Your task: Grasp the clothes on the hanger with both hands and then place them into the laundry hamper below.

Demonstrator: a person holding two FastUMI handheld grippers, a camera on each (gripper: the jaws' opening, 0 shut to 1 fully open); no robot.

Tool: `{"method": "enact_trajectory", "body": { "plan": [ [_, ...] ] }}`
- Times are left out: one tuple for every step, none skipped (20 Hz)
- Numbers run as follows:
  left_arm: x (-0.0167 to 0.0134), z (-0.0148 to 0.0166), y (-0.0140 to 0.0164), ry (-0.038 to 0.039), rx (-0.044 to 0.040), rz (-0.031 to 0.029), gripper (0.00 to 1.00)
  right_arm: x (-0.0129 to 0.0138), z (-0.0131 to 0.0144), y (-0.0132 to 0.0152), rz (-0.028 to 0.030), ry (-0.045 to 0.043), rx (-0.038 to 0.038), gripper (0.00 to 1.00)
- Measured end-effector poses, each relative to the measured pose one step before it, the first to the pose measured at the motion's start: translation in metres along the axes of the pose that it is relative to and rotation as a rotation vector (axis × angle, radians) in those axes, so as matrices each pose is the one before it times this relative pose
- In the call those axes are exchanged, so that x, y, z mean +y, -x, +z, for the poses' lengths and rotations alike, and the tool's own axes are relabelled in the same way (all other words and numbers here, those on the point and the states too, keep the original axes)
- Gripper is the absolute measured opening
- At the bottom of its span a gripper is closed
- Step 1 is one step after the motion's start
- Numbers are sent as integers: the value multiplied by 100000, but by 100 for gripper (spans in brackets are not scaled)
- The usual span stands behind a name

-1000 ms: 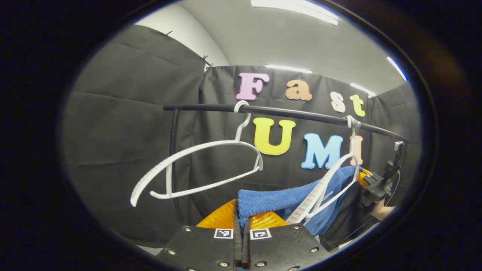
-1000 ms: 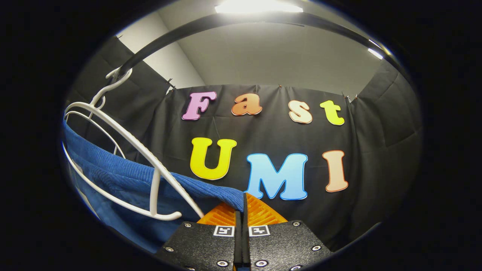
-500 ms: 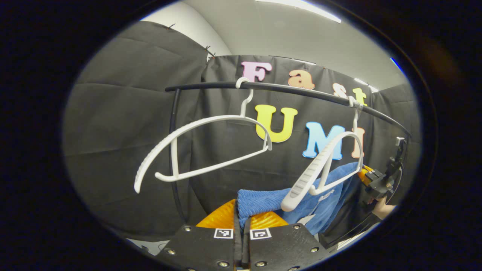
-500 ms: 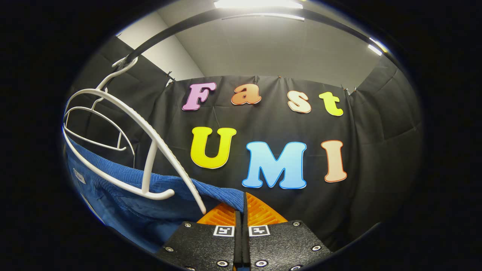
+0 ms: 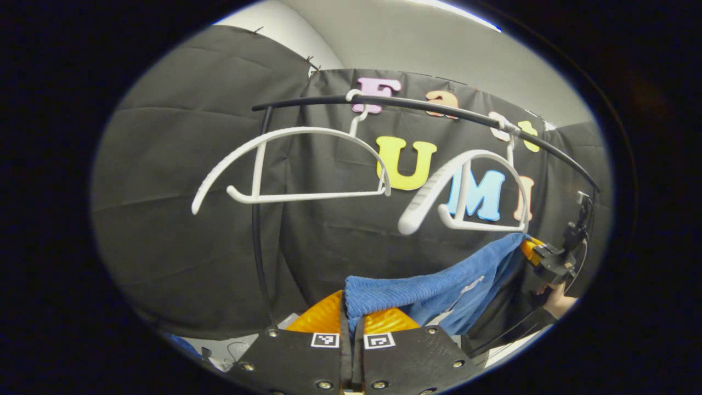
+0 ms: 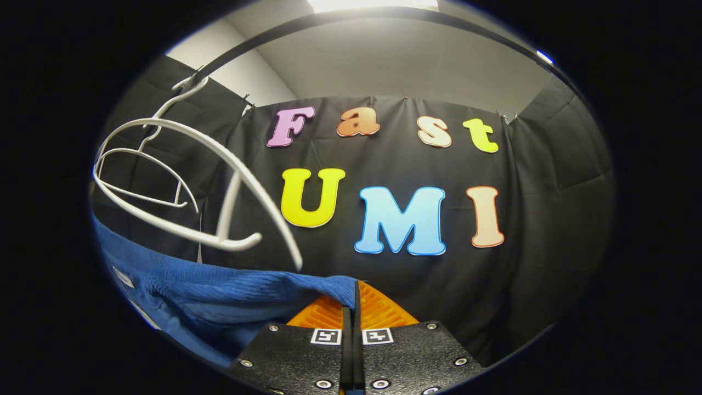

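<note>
A: Why is the blue ribbed knit garment (image 5: 439, 288) strung across the lower middle of the frame?

B: Each hand-held gripper pinches one edge: the left hand-held gripper (image 5: 351, 321) and right hand-held gripper (image 6: 351, 307) are both clamped on cloth, so it hangs spread below the white plastic hanger (image 5: 466, 192), clear of it, ready for lowering.

The left tool (image 5: 351, 320) is held level with its orange fingers (image 5: 321, 318) pressed together. The right tool (image 6: 351, 308) is likewise closed, carried by a hand (image 5: 556, 300) at its rear.
</note>
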State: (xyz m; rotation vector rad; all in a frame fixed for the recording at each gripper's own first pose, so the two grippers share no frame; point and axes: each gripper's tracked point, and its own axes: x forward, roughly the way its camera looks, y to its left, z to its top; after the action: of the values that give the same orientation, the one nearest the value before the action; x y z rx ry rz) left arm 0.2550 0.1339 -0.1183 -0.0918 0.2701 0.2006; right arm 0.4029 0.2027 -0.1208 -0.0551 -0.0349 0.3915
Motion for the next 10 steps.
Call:
{"method": "enact_trajectory", "body": {
  "plan": [
    [5, -252, 554, 368, 71, -8, 2, -39, -224, 551, -61, 423, 739, 0],
    [119, -280, 828, 754, -108, 21, 2, -18, -390, 489, -63, 1297, 630, 0],
    [131, -196, 709, 813, -307, -183, 2, -58, -245, 476, -42, 1375, 711, 0],
    [219, -347, 751, 336, -22, -166, 1, 140, -431, 442, 134, 1291, 1028, 0],
    [212, -292, 710, -63, 344, -102, 2, 94, -259, 596, -233, 953, 1153, 0],
    [39, -278, 331, -29, 1028, -290, 2, -32, -219, 719, -784, 576, 1191, 0],
    [167, -81, 392, -153, 593, -458, 1, 7, -58, 752, -911, 50, 902, 0],
    [-13, 73, 75, 0, 221, -709, 2, -34, 74, 783, -861, 18, 782, 0],
    [4, 137, 136, -41, 186, -1087, 2, 71, 50, 785, -1070, 185, 994, 0],
    [-228, 176, -120, -583, 395, -1506, 1, -84, -43, 950, -1488, -313, 1122, 0]
  ]
}}
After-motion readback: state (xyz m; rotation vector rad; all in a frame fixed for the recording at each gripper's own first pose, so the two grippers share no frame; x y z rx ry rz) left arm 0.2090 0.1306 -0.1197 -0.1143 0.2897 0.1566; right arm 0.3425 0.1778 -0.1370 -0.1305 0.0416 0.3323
